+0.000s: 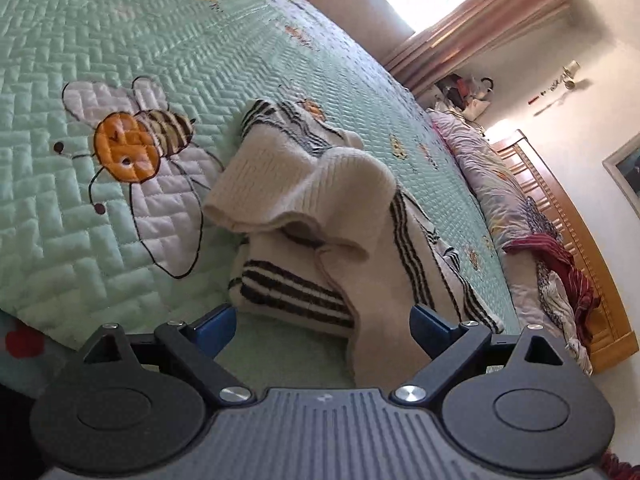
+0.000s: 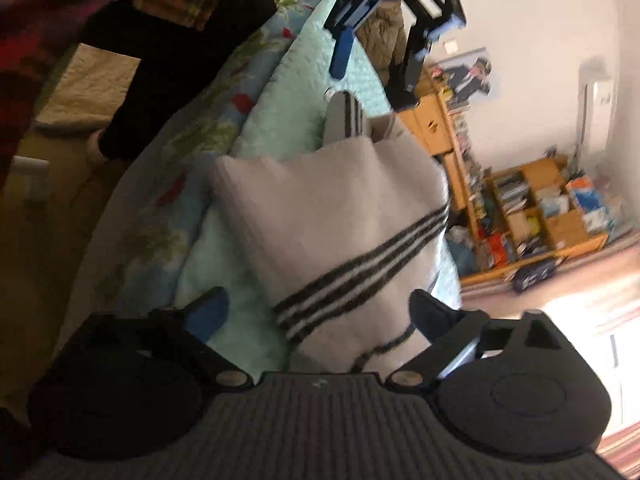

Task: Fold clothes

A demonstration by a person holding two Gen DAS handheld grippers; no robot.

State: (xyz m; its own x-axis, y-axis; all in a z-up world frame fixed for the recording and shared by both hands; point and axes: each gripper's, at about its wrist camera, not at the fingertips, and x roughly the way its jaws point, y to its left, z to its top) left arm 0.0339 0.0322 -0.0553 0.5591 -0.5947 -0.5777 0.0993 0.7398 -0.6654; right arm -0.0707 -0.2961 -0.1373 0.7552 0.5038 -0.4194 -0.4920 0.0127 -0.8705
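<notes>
- My left gripper [image 1: 322, 326] stands with its jaws wide apart and nothing pinched between them; the cream knit sweater [image 1: 316, 216] lies just ahead on the bed, and one long panel of it runs back between the blue pads [image 1: 212, 328] without either pad pressing on it.
- My right gripper [image 2: 316, 316] is likewise spread wide and released — the striped panel lies between its fingers, but I see no pad bearing on the cloth.
- The sweater sits on the mint quilted bedspread [image 1: 140, 40], near the bed's edge, partly folded into a lumpy stack: the ribbed hem [image 1: 280, 220] flops open on top and a striped fold [image 1: 292, 292] shows beneath.
- To do this step well, I judge I should take the loose panel at its 2 corners, 1 per gripper, pinch only the top layer, lift it just clear and lay it flat across the stack, edges lined up.
- The knit looks thick, soft and fuzzy, so it will likely sag and stretch if dragged — lifting beats sliding.
- Dark stripes in groups of 3 give a handy line for squaring the fold.
- The bedspread is stitched in a herringbone pattern, with an appliqué bee [image 1: 132, 148] well to the side of the sweater; its puffed surface may grip the wool.
- The right wrist view is blurred, so finer detail there I cannot tell.
</notes>
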